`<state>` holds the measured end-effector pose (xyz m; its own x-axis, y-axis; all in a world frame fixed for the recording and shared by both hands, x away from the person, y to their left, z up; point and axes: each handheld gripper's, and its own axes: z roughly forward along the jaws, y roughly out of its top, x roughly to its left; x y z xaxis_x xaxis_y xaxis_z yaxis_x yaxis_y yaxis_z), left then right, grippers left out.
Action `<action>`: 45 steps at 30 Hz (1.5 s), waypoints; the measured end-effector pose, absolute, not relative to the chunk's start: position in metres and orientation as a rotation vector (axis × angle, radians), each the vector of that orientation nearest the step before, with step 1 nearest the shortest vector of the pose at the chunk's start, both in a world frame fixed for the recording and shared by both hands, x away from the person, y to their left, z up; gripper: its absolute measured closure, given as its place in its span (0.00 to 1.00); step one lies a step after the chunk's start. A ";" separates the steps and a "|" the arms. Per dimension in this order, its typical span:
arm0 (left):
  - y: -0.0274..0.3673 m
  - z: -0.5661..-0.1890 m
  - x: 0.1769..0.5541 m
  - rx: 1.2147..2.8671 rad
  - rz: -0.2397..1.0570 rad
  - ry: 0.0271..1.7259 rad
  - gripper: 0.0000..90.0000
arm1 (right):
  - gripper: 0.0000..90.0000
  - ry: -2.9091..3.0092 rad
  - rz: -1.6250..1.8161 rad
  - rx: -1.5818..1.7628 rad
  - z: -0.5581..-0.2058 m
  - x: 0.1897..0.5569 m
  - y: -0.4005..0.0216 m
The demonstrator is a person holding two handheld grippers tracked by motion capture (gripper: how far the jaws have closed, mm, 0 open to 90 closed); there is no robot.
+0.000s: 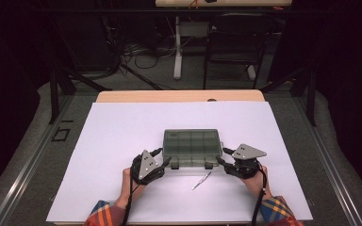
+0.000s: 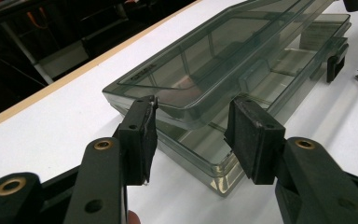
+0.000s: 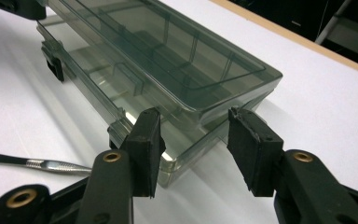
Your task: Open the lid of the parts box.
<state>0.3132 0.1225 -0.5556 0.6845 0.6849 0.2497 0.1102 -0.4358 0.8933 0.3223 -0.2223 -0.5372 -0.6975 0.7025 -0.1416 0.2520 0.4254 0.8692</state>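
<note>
A smoky clear compartment box (image 1: 191,146) lies on the white sheet, its lid (image 2: 205,60) standing slightly ajar above the base (image 3: 98,70). My left gripper (image 1: 162,157) sits at the box's near left corner. In the left gripper view that corner points into the gap of the left gripper (image 2: 193,135), and the pads stand on either side without clearly pressing. My right gripper (image 1: 222,156) mirrors this at the near right corner, where the right gripper (image 3: 196,140) straddles the lid corner with its jaws apart.
A thin metal tool (image 1: 201,181) lies on the sheet just in front of the box, between my hands. Black latches (image 1: 174,165) hang on the box's near side. The white sheet (image 1: 122,127) covers most of the wooden table; a chair stands beyond it.
</note>
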 end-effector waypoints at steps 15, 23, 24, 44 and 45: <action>0.122 -0.552 0.316 1.903 0.780 0.612 0.61 | 0.68 2.093 1.188 0.779 -0.534 0.318 -0.216; 0.124 -0.547 0.319 1.874 0.796 0.614 0.66 | 0.72 2.055 1.194 0.798 -0.530 0.319 -0.215; 0.124 -0.546 0.319 1.870 0.794 0.615 0.66 | 0.73 2.054 1.194 0.803 -0.530 0.320 -0.215; 0.129 -0.528 0.334 1.826 0.770 0.642 0.79 | 0.80 2.027 1.201 0.891 -0.516 0.333 -0.214; 0.129 -0.527 0.335 1.829 0.771 0.641 0.79 | 0.80 2.028 1.201 0.898 -0.515 0.334 -0.213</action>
<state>0.3350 0.1295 -0.5270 0.6553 0.7237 0.2165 0.0803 -0.3517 0.9327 0.3340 -0.2134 -0.5153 -0.5845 0.7956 -0.1593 0.2430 0.3589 0.9012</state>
